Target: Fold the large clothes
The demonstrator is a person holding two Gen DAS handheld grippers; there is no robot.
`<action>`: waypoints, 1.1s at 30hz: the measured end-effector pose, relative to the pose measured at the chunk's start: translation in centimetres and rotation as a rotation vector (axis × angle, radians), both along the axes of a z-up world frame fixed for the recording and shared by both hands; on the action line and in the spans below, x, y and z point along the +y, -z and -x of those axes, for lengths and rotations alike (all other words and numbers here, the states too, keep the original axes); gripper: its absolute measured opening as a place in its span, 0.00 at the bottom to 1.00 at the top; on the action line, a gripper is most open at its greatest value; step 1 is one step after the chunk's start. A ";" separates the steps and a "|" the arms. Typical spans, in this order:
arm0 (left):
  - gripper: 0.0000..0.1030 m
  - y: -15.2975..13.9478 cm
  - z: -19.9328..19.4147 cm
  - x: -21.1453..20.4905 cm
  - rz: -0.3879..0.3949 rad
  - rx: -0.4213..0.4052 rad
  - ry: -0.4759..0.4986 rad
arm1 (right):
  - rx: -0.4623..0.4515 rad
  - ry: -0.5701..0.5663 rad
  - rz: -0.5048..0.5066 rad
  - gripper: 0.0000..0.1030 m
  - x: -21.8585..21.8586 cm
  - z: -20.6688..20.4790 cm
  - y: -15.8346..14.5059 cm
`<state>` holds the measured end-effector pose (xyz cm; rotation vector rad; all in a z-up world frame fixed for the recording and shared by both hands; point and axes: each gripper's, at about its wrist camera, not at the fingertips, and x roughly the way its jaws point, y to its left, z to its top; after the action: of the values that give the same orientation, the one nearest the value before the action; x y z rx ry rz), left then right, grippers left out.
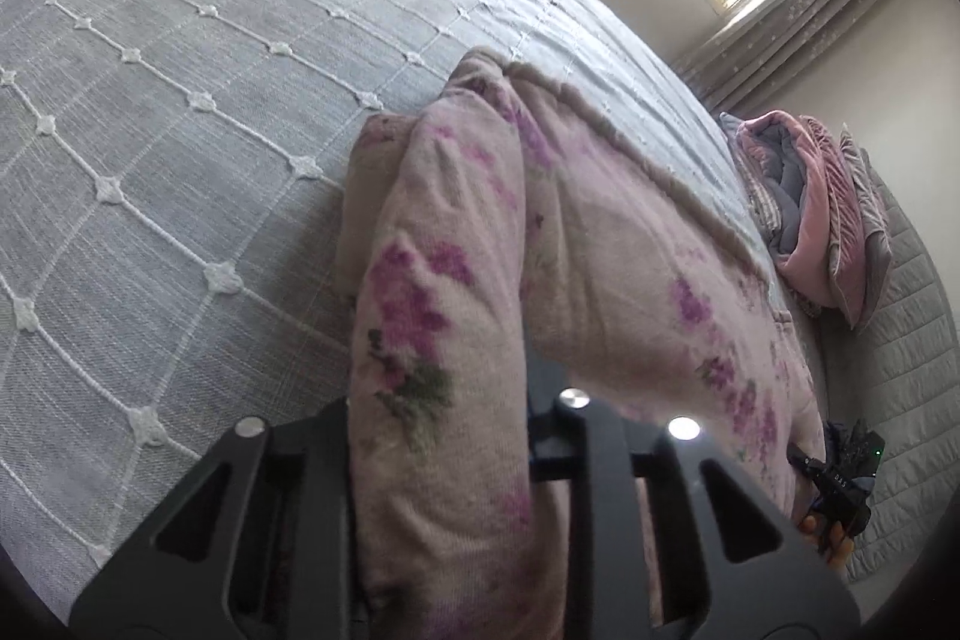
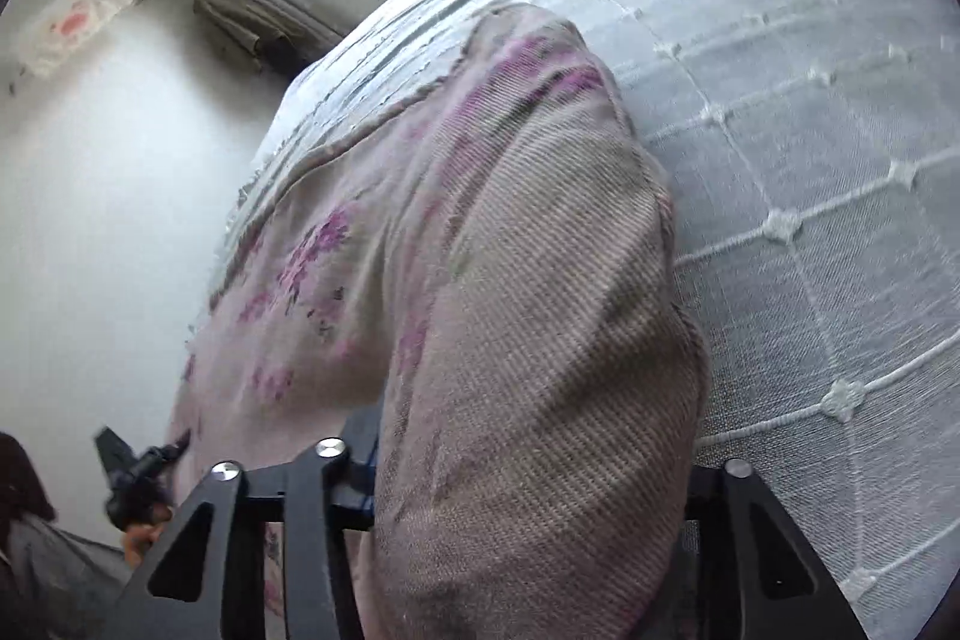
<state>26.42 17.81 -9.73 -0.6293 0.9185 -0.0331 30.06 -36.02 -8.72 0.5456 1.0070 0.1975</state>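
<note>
Being soft and floppy, the floral garment is pinched at its edges by both tongs over the bed.

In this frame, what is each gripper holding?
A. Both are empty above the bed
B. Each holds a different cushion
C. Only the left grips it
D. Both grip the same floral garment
D: the left gripper and right gripper each have folds of the floral garment bunched between their fingers, over the bedspread.
</note>
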 end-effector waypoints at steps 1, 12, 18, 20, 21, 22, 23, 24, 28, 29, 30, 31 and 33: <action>0.22 -0.2 0.1 0.0 -0.004 -0.006 -0.002 | -0.013 -0.002 0.043 0.36 0.6 0.3 -0.9; 0.16 -4.9 1.5 1.5 0.027 -0.076 -0.058 | -0.088 -0.020 0.131 0.26 2.4 2.7 -6.6; 0.16 -9.6 1.4 5.9 -0.008 -0.146 -0.051 | -0.154 -0.081 0.162 0.25 8.0 1.2 -10.0; 0.16 -11.3 1.9 8.8 -0.044 -0.172 -0.073 | -0.178 -0.130 0.182 0.25 12.0 -0.4 -11.1; 0.16 -12.2 2.6 10.5 -0.070 -0.185 -0.093 | -0.187 -0.156 0.187 0.25 13.9 -1.0 -11.5; 0.16 -13.0 3.5 12.4 -0.089 -0.200 -0.119 | -0.202 -0.203 0.191 0.25 16.9 -2.2 -12.2; 0.16 -14.0 4.9 14.9 -0.107 -0.217 -0.158 | -0.217 -0.244 0.191 0.25 19.5 -3.1 -12.8; 0.16 -14.7 6.4 16.9 -0.120 -0.232 -0.195 | -0.240 -0.306 0.184 0.25 23.3 -4.4 -13.4; 0.16 -16.4 16.8 26.3 -0.131 -0.311 -0.466 | -0.303 -0.532 0.133 0.25 37.0 -8.9 -14.9; 0.16 -16.2 20.7 27.8 -0.121 -0.346 -0.573 | -0.316 -0.585 0.112 0.25 40.4 -10.1 -15.1; 0.17 -15.5 23.7 28.4 -0.127 -0.363 -0.659 | -0.324 -0.625 0.091 0.26 42.9 -11.0 -15.1; 0.18 -14.0 27.0 28.3 -0.150 -0.366 -0.754 | -0.323 -0.672 0.056 0.28 46.6 -12.6 -14.9; 0.23 -10.6 30.1 27.1 -0.180 -0.334 -0.841 | -0.272 -0.702 0.052 0.49 53.0 -17.1 -13.2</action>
<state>-3.71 44.90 0.92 -0.7719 0.2801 0.6716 47.13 16.95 4.48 0.0921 0.8994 0.8434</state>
